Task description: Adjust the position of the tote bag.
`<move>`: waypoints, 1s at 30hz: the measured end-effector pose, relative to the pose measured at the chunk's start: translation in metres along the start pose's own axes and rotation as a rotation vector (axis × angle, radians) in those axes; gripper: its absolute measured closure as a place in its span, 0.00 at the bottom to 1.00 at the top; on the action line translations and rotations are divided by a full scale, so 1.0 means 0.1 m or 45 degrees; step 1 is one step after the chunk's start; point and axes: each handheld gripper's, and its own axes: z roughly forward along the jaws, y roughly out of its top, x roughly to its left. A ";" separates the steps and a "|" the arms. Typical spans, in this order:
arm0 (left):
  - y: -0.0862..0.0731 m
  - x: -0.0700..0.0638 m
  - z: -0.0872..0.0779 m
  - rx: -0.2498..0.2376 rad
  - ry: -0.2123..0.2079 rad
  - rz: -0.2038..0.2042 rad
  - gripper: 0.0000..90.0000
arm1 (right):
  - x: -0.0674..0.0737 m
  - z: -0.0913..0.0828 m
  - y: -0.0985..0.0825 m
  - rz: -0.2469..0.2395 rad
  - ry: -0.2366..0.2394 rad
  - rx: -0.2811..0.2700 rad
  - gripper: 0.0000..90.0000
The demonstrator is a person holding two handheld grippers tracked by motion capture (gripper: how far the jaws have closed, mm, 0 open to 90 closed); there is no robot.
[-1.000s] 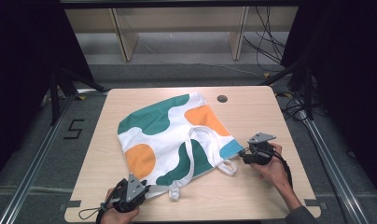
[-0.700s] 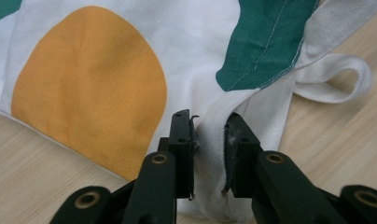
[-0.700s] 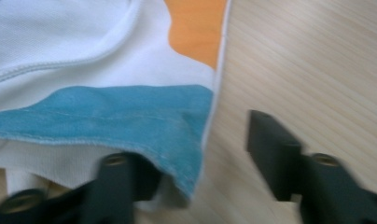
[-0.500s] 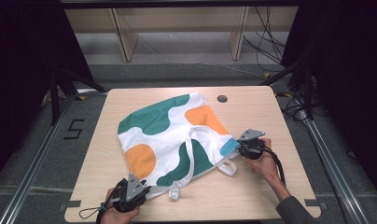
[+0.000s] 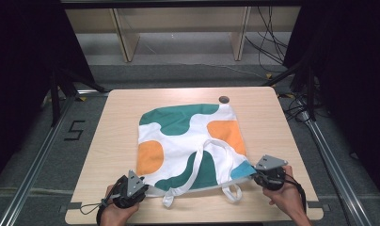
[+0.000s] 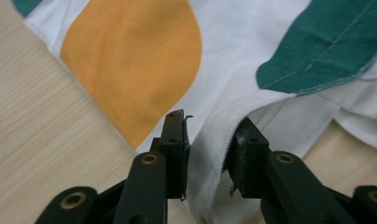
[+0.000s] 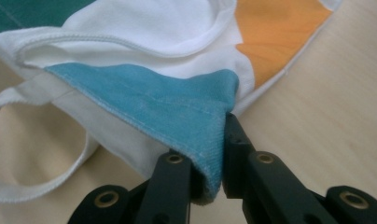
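Right gripper (image 7: 207,154) clamped blue corner of bag (image 5: 188,141) between jaws for pulling flat. Left gripper (image 6: 207,158) jaws just opening, white hem loose between them; I kept it steady.

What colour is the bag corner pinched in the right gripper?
Light blue, clearest in the right gripper view.

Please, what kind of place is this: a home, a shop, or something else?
Probably a lab or recording studio, not a home: a bare wooden table on a metal frame, dark curtains at both sides, loose cables on the floor, and a taped number.
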 end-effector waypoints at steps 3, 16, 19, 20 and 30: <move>-0.01 0.04 0.05 -0.006 0.001 -0.042 0.69 | 0.09 -0.02 -0.10 0.027 0.017 0.034 0.91; 0.00 0.13 0.19 0.017 -0.070 -0.068 0.72 | 0.06 0.24 -0.03 -0.029 -0.070 0.059 0.72; 0.03 0.16 0.22 0.014 -0.082 -0.048 0.74 | 0.05 0.26 -0.02 -0.050 -0.070 0.069 0.75; 0.03 0.16 0.24 0.001 -0.095 -0.053 0.78 | 0.05 0.24 -0.03 -0.059 -0.073 0.063 0.80; 0.06 0.16 0.18 -0.009 -0.068 -0.010 0.87 | 0.02 0.13 -0.02 -0.066 -0.037 -0.032 0.91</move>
